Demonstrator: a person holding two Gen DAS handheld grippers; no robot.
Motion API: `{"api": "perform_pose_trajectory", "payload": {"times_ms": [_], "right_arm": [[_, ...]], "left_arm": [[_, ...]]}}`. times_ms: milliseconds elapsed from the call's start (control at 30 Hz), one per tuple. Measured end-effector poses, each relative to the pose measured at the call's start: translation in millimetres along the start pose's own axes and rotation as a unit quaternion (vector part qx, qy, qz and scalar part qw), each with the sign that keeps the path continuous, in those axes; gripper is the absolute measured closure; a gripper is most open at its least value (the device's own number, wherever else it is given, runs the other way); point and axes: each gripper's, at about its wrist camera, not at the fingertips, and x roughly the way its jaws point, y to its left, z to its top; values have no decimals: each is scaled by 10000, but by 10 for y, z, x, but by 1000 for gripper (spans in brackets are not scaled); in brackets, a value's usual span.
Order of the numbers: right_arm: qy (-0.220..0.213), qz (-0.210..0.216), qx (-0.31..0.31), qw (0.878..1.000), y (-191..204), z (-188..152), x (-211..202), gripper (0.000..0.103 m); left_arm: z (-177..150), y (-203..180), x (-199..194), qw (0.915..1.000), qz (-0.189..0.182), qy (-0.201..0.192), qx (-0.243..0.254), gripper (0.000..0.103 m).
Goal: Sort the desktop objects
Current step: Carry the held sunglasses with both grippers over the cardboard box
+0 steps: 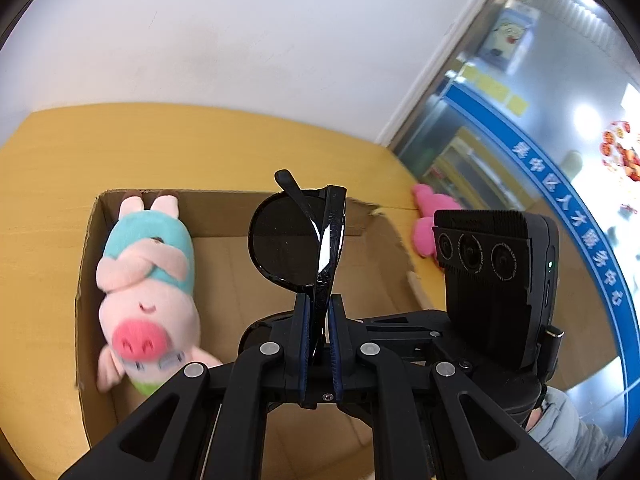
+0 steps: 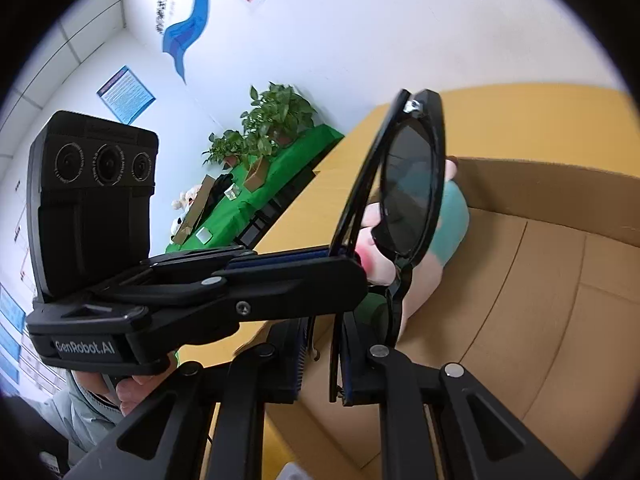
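From the left wrist camera we start at the left with the plush pig (image 1: pixel 148 292), pink with a teal top and a bright pink snout, lying along the left wall inside the open cardboard box (image 1: pixel 236 210). The box sits on a yellow wooden table (image 1: pixel 120 148) that meets a white wall.

At the centre we see the left gripper (image 1: pixel 319 308) clamped on the black sunglasses (image 1: pixel 296 240): its blue-lined pads press on the frame from both sides. The glasses stand upright above the box interior, one dark lens facing left and a folded temple arm crossing it.

Right of the box a second pink plush toy (image 1: pixel 432 220) lies on the table near the torn box corner. Further right the right gripper's camera block shows three round lenses; their rim lettering is too small to read. On the blue band (image 1: pixel 592 248) across the glass partition behind it we read white Chinese characters, among them 服务中心.

In the right wrist view we read "GenRobot.AI" on the body of the left gripper, held by a hand in a grey sleeve. The right gripper (image 2: pixel 320 356) is closed on the lower part of the sunglasses, which hang over the box with the pig behind the lens. Potted plants (image 2: pixel 276 116) stand on a green-covered table behind.
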Motion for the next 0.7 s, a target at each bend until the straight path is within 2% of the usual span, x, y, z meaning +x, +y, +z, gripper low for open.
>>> {"api": "perform_pose_trajectory", "payload": {"times_ms": [233, 433, 533, 700], "right_arm": [[391, 32, 627, 9973, -672, 176, 412, 90], [693, 48, 1349, 9884, -1256, 195, 616, 89], [815, -188, 1638, 9829, -1484, 200, 699, 87], [681, -120, 1801, 9812, -1624, 276, 711, 87]], "left_arm": [[194, 290, 740, 9973, 319, 612, -231, 95], [261, 429, 1250, 9921, 566, 1004, -494, 97], [276, 491, 1408, 9890, 808, 1114, -545, 99], [281, 573, 1535, 9860, 1001, 1179, -626, 100]]}}
